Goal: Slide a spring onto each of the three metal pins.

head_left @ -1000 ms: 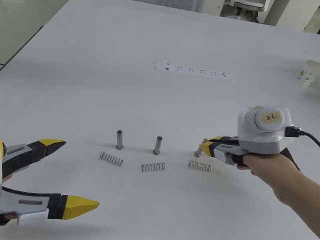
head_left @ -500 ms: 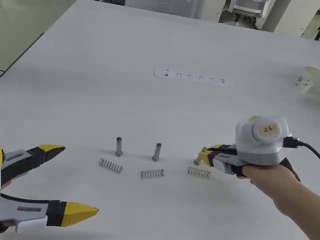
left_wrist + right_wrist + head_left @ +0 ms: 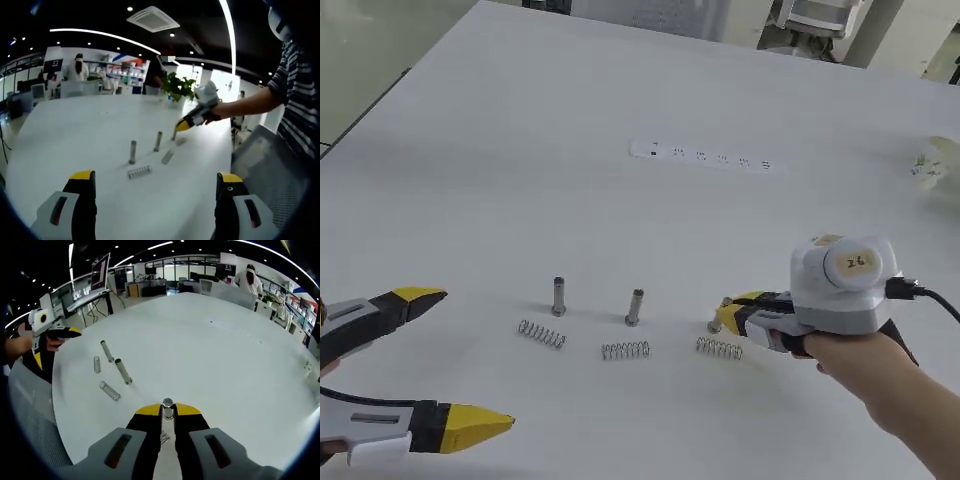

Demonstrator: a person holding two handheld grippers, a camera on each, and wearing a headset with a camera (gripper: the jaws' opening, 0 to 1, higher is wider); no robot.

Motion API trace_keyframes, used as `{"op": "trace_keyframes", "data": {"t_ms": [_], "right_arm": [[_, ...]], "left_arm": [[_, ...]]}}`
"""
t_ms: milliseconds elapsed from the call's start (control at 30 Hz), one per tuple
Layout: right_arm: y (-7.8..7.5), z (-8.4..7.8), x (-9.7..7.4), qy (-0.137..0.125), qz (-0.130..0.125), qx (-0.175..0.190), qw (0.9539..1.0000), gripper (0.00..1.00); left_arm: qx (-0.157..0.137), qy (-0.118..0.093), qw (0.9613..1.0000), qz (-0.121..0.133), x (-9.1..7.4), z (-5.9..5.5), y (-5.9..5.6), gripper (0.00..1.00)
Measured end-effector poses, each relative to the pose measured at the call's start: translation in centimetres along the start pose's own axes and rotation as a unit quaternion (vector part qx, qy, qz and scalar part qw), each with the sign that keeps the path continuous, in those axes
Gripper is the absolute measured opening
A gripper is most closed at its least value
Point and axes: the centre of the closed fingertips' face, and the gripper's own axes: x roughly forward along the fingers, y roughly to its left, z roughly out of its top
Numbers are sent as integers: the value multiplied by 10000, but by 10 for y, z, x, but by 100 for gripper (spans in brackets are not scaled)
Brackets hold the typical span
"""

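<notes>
Three short metal pins stand in a row on the white table: the left pin (image 3: 558,296), the middle pin (image 3: 635,307) and the right pin (image 3: 167,406). A spring lies in front of each: the left spring (image 3: 541,333), the middle spring (image 3: 625,350) and the right spring (image 3: 719,347). My right gripper (image 3: 724,316) is shut on the right pin, whose head shows between the yellow tips (image 3: 167,411). My left gripper (image 3: 470,358) hovers at the near left, jaws wide open and holding nothing (image 3: 156,176).
A white power strip (image 3: 708,156) lies flat across the far middle of the table. A small pale object (image 3: 930,165) sits at the far right edge. The table's left edge (image 3: 380,100) runs diagonally past the left gripper.
The head camera has shifted a little. The right gripper stays at the right pin and the left gripper stays open at the near left; pins and springs have not moved.
</notes>
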Motion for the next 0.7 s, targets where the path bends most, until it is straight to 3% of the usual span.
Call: {"op": "trace_keyframes", "data": {"t_ms": [367,600,700], "right_arm": [[2,4,0,-92,47,32,9999,19],[2,4,0,-127,75,70,9999,21],[2,2,0,-119,41,-78,9999,26]], "left_arm": [[-14,54,10000,31,-3,-3,2,97],[-44,41,10000,19,-3,-3,2,98],[-28,46,10000,13,-2,-2,2,98]]}}
